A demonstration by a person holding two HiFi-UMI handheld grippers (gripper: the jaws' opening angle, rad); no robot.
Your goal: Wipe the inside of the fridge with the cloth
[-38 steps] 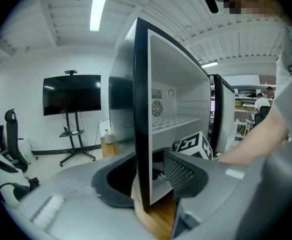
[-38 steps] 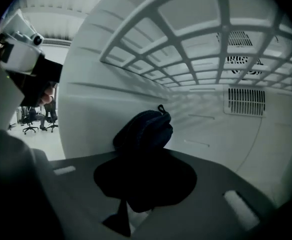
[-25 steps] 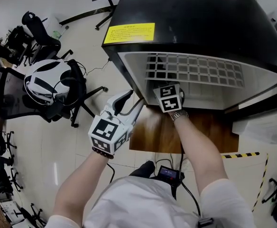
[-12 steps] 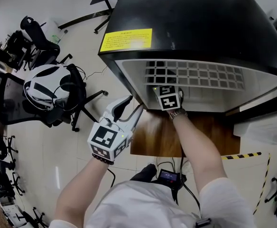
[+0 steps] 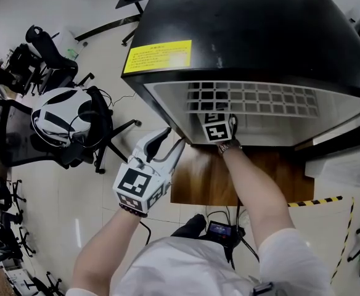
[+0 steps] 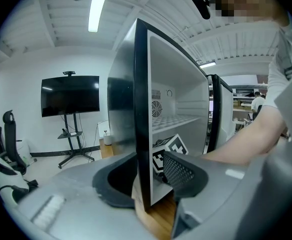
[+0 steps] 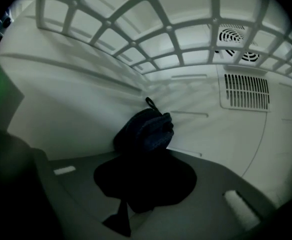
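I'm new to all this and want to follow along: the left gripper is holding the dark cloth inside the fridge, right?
Not quite. The right gripper holds the dark cloth inside the fridge, as the right gripper view shows; the left gripper is at the fridge's front edge.

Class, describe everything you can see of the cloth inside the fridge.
The cloth is dark blue, soft-looking fabric bunched into a rounded wad, with a small loop sticking up at its top. The right tool is shut on its lower part. It sits inside the fridge, under the grid shelf, against or very near the white inner wall; contact cannot be confirmed.
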